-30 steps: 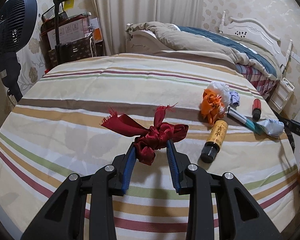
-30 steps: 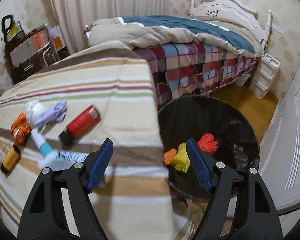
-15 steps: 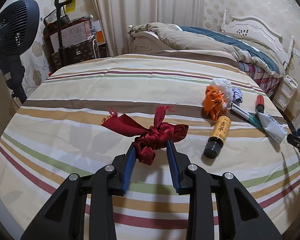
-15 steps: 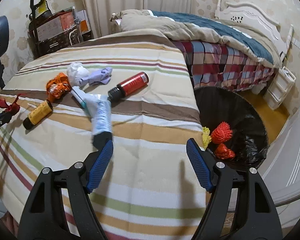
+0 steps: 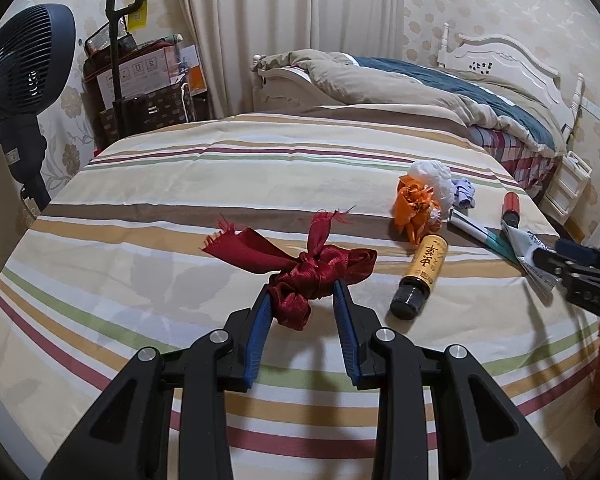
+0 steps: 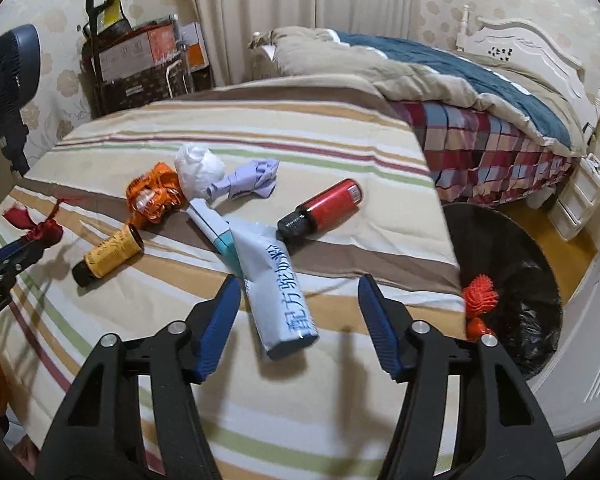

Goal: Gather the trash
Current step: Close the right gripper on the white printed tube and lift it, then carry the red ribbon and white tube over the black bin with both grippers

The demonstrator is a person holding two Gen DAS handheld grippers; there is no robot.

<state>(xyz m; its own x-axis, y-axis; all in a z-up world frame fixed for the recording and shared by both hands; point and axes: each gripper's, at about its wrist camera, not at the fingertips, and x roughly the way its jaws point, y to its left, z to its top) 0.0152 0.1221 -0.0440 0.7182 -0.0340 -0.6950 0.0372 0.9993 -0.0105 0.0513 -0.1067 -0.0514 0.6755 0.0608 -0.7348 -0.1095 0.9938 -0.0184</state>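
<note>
Right gripper (image 6: 296,304) has just been closing, jaws still apart around the tube (image 6: 278,296) lying between them; it should center first. Left gripper (image 5: 300,304) is clamped on ribbon (image 5: 300,270).

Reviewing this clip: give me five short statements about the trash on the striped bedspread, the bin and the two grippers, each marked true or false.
1. The left gripper is clamped on the red ribbon. True.
2. The right gripper grips the red bottle. False: its jaws have just been closing around the white tube, with no pad contact visible; the bottle lies free beyond it.
3. The black bin holds orange-red trash. True.
4. The yellow bottle stands upright. False: it lies on its side.
5. The white paper wad is in the bin. False: it lies on the bedspread.
</note>
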